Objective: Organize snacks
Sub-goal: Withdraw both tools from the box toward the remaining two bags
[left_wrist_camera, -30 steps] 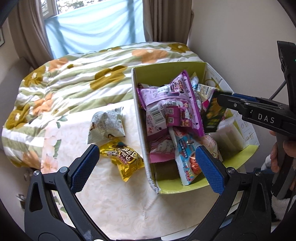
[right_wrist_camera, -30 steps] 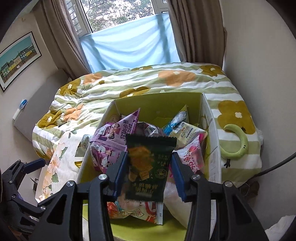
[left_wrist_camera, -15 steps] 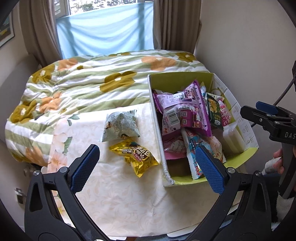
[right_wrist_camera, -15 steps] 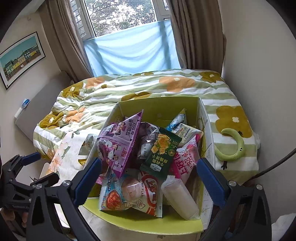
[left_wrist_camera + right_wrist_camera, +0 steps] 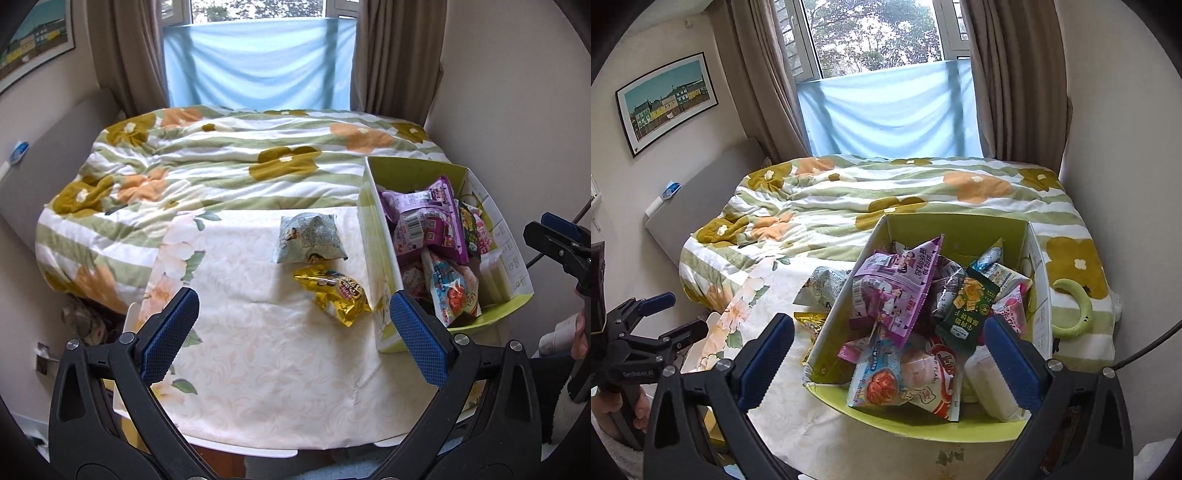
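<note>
Since a second ago our right gripper (image 5: 888, 360) dropped the green cracker packet (image 5: 969, 308) into the box (image 5: 376, 236) and backed off; both grippers are released. Next, our left gripper (image 5: 293, 336) should pinch the gold packet (image 5: 334, 291) at one o'clock, by its crimped edge.

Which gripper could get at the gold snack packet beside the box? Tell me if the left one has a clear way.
Probably yes, the left gripper: its jaws stand open and empty, and the gold snack packet lies uncovered on the tablecloth just ahead, though close against the box wall.
</note>
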`<act>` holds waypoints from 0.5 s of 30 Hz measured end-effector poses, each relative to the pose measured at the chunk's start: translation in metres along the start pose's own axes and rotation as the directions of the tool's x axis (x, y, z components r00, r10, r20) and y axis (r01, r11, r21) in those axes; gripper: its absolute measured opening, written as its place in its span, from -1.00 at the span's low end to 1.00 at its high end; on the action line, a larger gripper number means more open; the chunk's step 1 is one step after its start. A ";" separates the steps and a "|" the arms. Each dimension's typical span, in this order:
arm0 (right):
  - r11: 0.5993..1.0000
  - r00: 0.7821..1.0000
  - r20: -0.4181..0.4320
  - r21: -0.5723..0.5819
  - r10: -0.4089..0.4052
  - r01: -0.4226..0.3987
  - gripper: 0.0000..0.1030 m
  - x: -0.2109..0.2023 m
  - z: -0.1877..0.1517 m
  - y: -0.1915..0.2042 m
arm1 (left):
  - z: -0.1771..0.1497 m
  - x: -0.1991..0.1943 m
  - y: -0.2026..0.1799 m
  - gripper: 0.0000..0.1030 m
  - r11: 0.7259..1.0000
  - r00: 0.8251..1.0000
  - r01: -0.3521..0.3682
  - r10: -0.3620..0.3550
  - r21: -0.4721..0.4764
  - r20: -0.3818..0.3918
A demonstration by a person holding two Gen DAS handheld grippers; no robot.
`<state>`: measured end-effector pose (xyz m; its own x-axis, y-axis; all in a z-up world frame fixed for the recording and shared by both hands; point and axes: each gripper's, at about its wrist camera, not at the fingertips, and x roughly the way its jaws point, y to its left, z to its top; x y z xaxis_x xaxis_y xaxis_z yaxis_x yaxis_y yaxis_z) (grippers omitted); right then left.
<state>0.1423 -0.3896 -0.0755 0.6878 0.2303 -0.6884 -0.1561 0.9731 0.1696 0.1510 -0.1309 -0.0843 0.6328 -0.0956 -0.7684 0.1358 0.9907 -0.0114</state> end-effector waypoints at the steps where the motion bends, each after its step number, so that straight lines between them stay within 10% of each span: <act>1: 1.000 1.000 0.003 -0.006 -0.002 0.002 0.99 0.001 -0.001 0.008 | 0.001 0.002 0.007 0.99 1.000 1.000 0.005 -0.005 0.001 0.002; 15: 0.990 0.995 -0.054 0.108 -0.088 0.093 0.99 0.067 -0.010 0.117 | 0.053 0.061 0.102 0.98 0.968 0.984 0.173 -0.163 0.184 -0.070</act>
<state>0.1635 -0.2606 -0.1089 0.6594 0.1439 -0.7378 -0.0139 0.9837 0.1795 0.2440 -0.0405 -0.0983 0.5475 -0.2489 -0.7989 0.3811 0.9241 -0.0267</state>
